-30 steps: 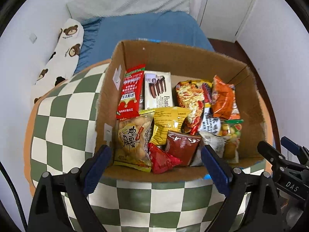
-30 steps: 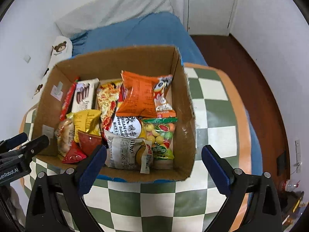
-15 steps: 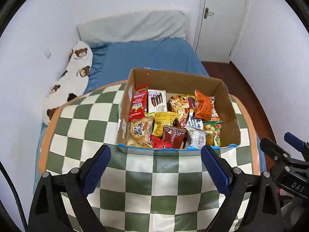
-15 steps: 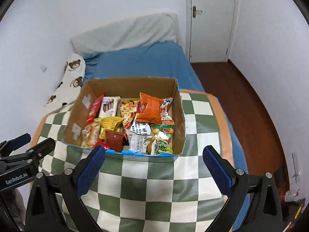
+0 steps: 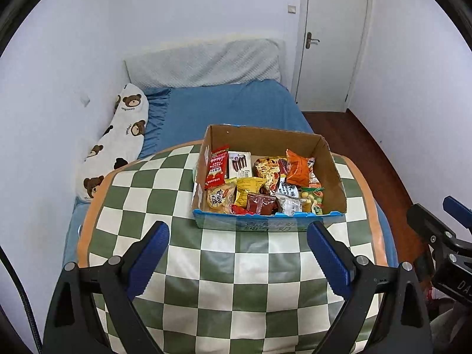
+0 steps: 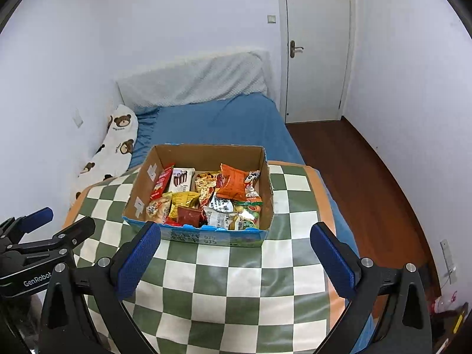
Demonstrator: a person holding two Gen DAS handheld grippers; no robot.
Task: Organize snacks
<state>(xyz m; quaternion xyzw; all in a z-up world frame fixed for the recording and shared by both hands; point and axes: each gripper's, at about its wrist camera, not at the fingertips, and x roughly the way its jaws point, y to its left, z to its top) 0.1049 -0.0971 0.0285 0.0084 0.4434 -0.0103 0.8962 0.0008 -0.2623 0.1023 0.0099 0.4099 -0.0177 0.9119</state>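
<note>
Box: I am looking at the box (image 5: 267,224) sitting on the checked table (image 5: 206,280), toward its far side, open at the top.
Snacks: the snacks (image 5: 259,185) are all lying inside the box, packed in rows; I am seeing none on the table around the box.
Back row in box: a red pack (image 5: 217,169) is leaning at the box's left wall, a white wafer pack (image 5: 239,165) is just beside it, then a noodle pack (image 5: 267,171) and an orange bag (image 5: 298,168) toward the box's right wall.
Front row in box: a biscuit bag (image 5: 219,199), a yellow bag (image 5: 247,188), a dark red sachet (image 5: 261,203) and a candy bag (image 5: 312,199) are crowding the near wall (some overlapping, so I cannot tell how many lie beneath).
Left gripper (image 5: 237,253): I am holding it released, jaws spread wide and grasping nothing, short of the box's near wall and apart from it.
Right gripper (image 6: 234,258): it is likewise released and empty, hovering on the near side of the box, just short of touching it.
Progress: I am judging the sorting as done or nearly so, since every snack in view is sitting in the box.
Left to do: I am seeing nothing loose to collect; at most a tidying of the overlapped front packs.
</note>
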